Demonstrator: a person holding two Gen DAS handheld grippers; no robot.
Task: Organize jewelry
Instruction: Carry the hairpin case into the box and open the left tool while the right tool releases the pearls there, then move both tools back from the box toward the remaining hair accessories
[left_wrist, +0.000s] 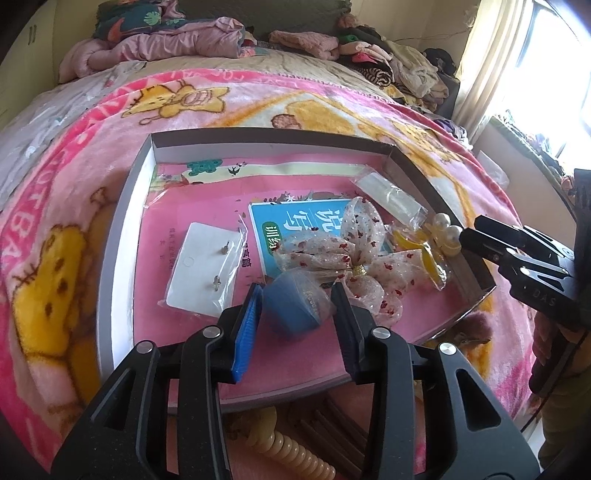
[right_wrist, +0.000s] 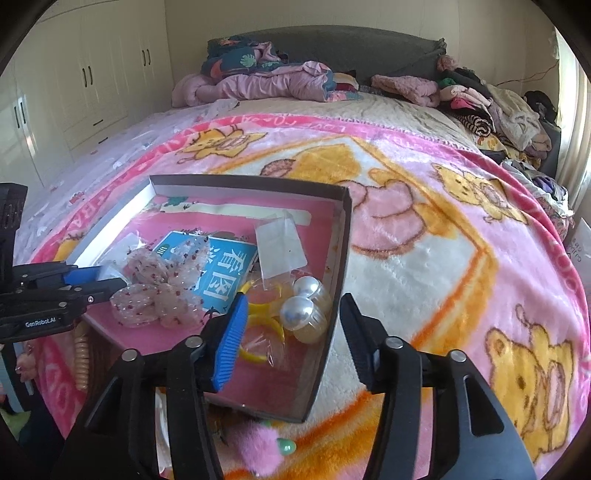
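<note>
A shallow cardboard box (left_wrist: 122, 236) (right_wrist: 341, 258) lies on the bed and holds jewelry. My left gripper (left_wrist: 295, 291) is open, its fingers on either side of a bagged blue item (left_wrist: 291, 306) on the box floor. A sheer bow with red dots (left_wrist: 351, 254) (right_wrist: 162, 291) lies just beyond it. A white earring card in a bag (left_wrist: 201, 266) lies to its left. My right gripper (right_wrist: 291, 306) is open over the box's right wall, above the pearl piece (right_wrist: 299, 310) (left_wrist: 447, 232) and a bagged yellow ring item (right_wrist: 258, 332) (left_wrist: 428, 254).
The box sits on a pink cartoon blanket (right_wrist: 443, 258). A blue booklet (left_wrist: 295, 229) and a clear packet (right_wrist: 280, 240) lie in the box. A beige coil hair tie (left_wrist: 288, 450) and a pink fluffy clip (right_wrist: 258, 450) lie outside the near edge. Clothes (right_wrist: 498, 107) pile at the headboard.
</note>
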